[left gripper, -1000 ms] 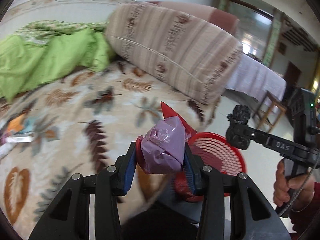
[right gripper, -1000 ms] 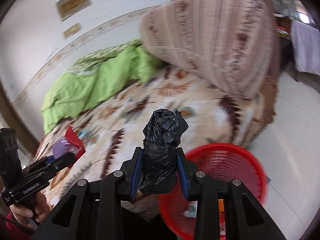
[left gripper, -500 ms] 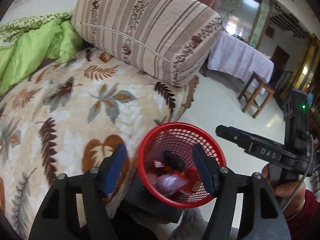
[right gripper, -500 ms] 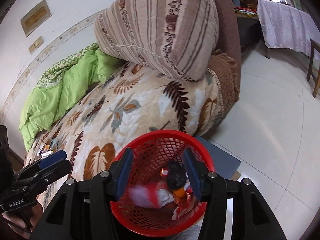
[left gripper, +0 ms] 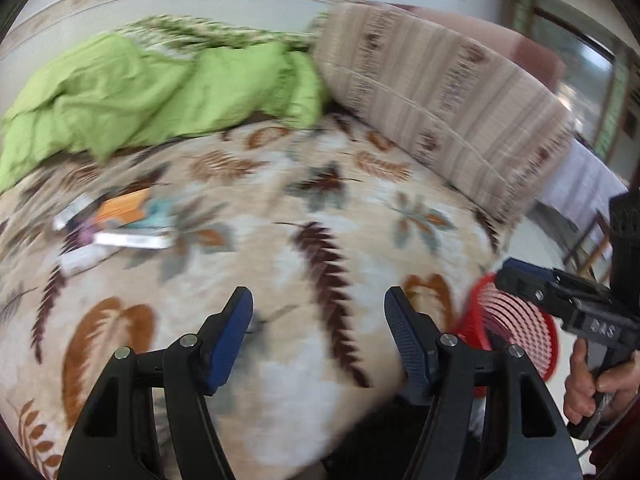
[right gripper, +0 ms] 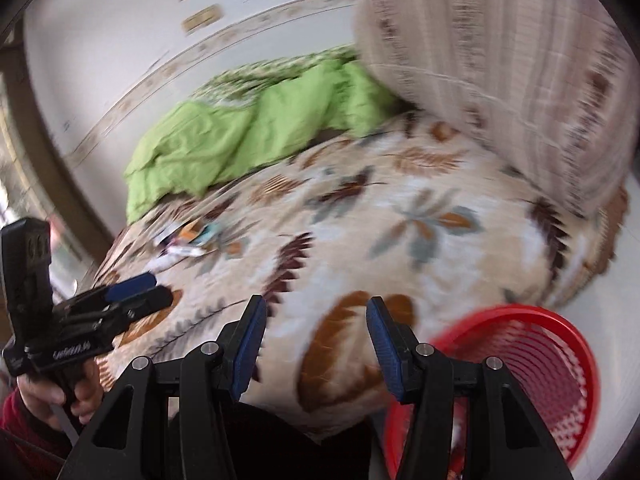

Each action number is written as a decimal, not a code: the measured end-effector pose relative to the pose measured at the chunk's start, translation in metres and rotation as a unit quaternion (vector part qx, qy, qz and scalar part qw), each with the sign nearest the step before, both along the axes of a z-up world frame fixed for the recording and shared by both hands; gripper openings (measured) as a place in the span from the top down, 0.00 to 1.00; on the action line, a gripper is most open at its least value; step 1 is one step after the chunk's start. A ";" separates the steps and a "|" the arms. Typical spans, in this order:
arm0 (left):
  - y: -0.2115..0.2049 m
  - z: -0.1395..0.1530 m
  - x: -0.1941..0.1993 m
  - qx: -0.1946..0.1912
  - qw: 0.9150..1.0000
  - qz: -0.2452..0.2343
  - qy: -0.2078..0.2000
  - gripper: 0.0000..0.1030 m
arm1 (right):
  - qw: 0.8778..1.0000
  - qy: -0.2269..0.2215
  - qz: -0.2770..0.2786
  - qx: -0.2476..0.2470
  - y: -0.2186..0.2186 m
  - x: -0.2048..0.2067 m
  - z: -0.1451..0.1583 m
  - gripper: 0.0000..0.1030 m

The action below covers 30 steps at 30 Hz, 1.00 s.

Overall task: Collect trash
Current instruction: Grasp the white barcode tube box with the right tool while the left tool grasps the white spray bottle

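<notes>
Both views are motion-blurred. My left gripper is open and empty over the leaf-patterned blanket. My right gripper is open and empty too, above the blanket's front edge. The red mesh basket stands on the floor at the lower right of the right gripper; it also shows in the left wrist view. A small pile of trash, an orange packet and pale wrappers, lies on the blanket at the far left; it also shows in the right wrist view.
A green quilt is bunched at the back of the bed. A large striped bolster lies at the right. White floor lies beyond the basket. A wooden stool and a covered table stand at the far right.
Both grippers let their trash fall into the red basket and opened. They have since swung up and left, away from the basket toward the bed.
</notes>
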<state>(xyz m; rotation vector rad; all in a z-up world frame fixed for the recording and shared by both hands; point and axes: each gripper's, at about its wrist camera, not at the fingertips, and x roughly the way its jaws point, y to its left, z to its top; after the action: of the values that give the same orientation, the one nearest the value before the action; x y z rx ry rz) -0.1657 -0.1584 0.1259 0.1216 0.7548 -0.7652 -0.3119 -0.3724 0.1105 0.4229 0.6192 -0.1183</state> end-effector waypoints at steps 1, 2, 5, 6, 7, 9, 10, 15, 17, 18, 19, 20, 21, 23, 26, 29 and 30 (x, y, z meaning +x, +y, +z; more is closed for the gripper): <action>0.016 -0.002 0.013 0.001 1.000 0.026 -0.002 0.35 | 1.000 0.002 0.021 -0.007 0.012 0.015 0.000 0.47; 0.028 -0.004 0.022 0.003 0.999 0.047 -0.006 0.35 | 0.999 0.005 0.043 -0.016 0.025 0.031 0.000 0.47; 0.071 -0.011 0.052 0.003 0.994 0.112 -0.007 0.35 | 0.993 0.016 0.105 -0.042 0.064 0.078 -0.005 0.47; 0.085 -0.013 0.063 0.002 0.991 0.132 -0.004 0.35 | 0.991 0.017 0.120 -0.050 0.075 0.091 -0.007 0.47; 0.094 -0.013 0.069 0.000 0.989 0.145 -0.001 0.35 | 0.987 0.026 0.144 -0.063 0.091 0.112 -0.010 0.47; 0.121 -0.016 0.087 -0.007 0.984 0.180 0.006 0.35 | 0.981 0.031 0.174 -0.082 0.114 0.142 -0.015 0.47; 0.128 -0.017 0.091 -0.008 0.982 0.190 0.008 0.35 | 0.977 0.032 0.188 -0.094 0.126 0.157 -0.017 0.47; 0.167 -0.022 0.118 -0.013 0.975 0.220 0.017 0.35 | 0.957 0.040 0.234 -0.167 0.175 0.223 -0.029 0.47; 0.177 -0.023 0.127 -0.012 0.975 0.221 0.020 0.35 | 0.947 0.045 0.247 -0.199 0.193 0.253 -0.036 0.47; 0.181 -0.024 0.131 -0.011 0.975 0.220 0.020 0.35 | 0.944 0.044 0.251 -0.208 0.199 0.263 -0.038 0.47; 0.183 -0.025 0.134 -0.009 0.976 0.217 0.021 0.35 | 0.937 0.046 0.259 -0.228 0.208 0.275 -0.042 0.47; 0.185 -0.027 0.139 -0.007 0.977 0.213 0.021 0.35 | 0.929 0.053 0.262 -0.255 0.217 0.288 -0.048 0.47; 0.187 -0.028 0.143 -0.005 0.978 0.208 0.022 0.35 | 0.925 0.055 0.262 -0.270 0.221 0.295 -0.051 0.47; 0.186 -0.034 0.152 0.004 0.981 0.194 0.028 0.35 | 0.914 0.061 0.268 -0.298 0.231 0.313 -0.062 0.50; 0.184 -0.043 0.167 0.010 0.984 0.174 0.039 0.35 | 0.903 0.073 0.262 -0.333 0.238 0.331 -0.074 0.67; 0.179 -0.049 0.182 0.014 0.986 0.159 0.044 0.35 | 0.905 0.076 0.252 -0.335 0.235 0.341 -0.078 0.75; 0.177 -0.050 0.187 0.011 0.987 0.152 0.045 0.35 | 0.910 0.073 0.247 -0.326 0.233 0.341 -0.075 0.78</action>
<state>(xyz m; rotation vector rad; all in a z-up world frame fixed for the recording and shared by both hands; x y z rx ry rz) 0.0217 0.0181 0.0761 -0.0100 0.8441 -0.4742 0.0290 -0.1394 0.0351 -0.4014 0.7738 0.1304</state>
